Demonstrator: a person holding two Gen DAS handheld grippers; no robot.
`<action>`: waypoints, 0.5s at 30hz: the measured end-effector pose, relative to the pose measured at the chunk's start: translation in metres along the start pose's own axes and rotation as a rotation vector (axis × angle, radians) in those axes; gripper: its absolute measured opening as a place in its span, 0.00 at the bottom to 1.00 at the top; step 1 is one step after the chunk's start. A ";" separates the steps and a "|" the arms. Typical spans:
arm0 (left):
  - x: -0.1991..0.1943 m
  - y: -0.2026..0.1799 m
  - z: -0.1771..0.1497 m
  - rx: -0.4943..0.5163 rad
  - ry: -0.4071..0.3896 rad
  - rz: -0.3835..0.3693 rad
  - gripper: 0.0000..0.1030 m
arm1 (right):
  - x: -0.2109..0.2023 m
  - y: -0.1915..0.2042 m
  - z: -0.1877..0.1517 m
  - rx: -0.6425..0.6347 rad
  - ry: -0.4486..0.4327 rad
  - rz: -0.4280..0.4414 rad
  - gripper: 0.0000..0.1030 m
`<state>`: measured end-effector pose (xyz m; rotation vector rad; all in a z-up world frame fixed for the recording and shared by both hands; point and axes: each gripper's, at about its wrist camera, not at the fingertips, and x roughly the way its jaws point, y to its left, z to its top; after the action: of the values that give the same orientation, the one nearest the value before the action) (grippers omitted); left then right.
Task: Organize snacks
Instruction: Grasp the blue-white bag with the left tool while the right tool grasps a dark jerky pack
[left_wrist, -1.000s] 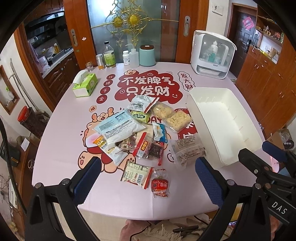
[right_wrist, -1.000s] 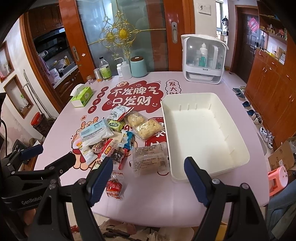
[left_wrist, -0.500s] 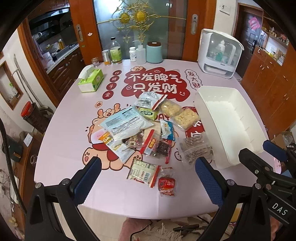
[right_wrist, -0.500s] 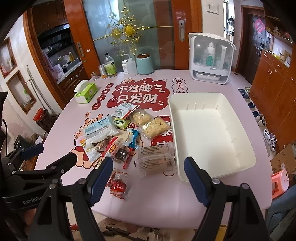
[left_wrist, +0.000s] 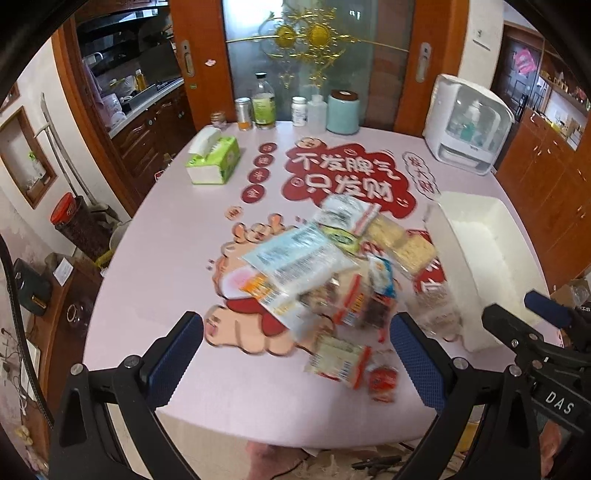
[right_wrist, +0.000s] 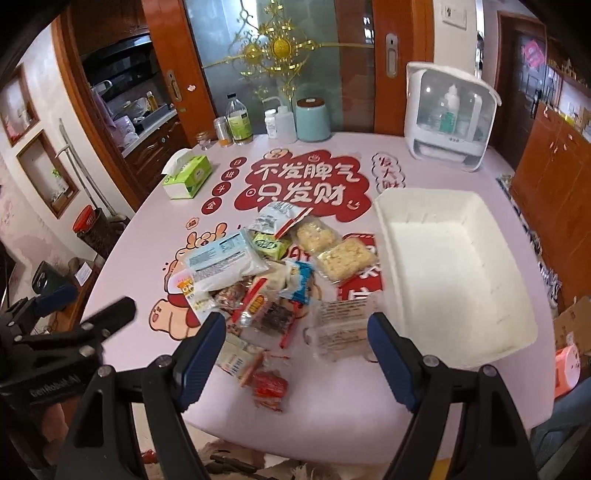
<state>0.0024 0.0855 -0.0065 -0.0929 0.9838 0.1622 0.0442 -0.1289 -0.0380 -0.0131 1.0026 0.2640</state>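
Two grippers over the near edge of the pink table (right_wrist: 155, 221), both empty. Left gripper (left_wrist: 297, 360): jaws spread wide, blue pads (left_wrist: 173, 354) facing each other, hovering clear of the tabletop. Snack pile (right_wrist: 266, 280) ahead of and between its jaws, blurred in the left wrist view; large blue-and-white packet (right_wrist: 221, 260) on top toward the left, small red packet (right_wrist: 269, 387) nearest, just inside the right jaw. Right gripper (right_wrist: 295, 358): jaws likewise spread wide, nothing between them. Clear bag with a printed label (right_wrist: 340, 325) just ahead, close to its right jaw. White bin (right_wrist: 384, 221) beyond that jaw to the right, touching nothing in the pile. Green tissue box (right_wrist: 188, 175) far off beyond the left jaw.
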 end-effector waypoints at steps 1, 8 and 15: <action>0.001 0.011 0.004 0.001 -0.008 -0.002 0.98 | 0.004 0.004 0.003 0.009 0.006 0.001 0.78; 0.037 0.076 0.034 0.119 -0.018 -0.015 0.98 | 0.040 0.023 0.020 0.121 0.070 -0.029 0.78; 0.121 0.093 0.052 0.266 0.091 -0.107 0.98 | 0.096 0.024 0.018 0.240 0.170 -0.097 0.78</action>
<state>0.0941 0.1966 -0.0795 0.0921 1.0804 -0.0723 0.1025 -0.0826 -0.1055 0.1360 1.1941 0.0525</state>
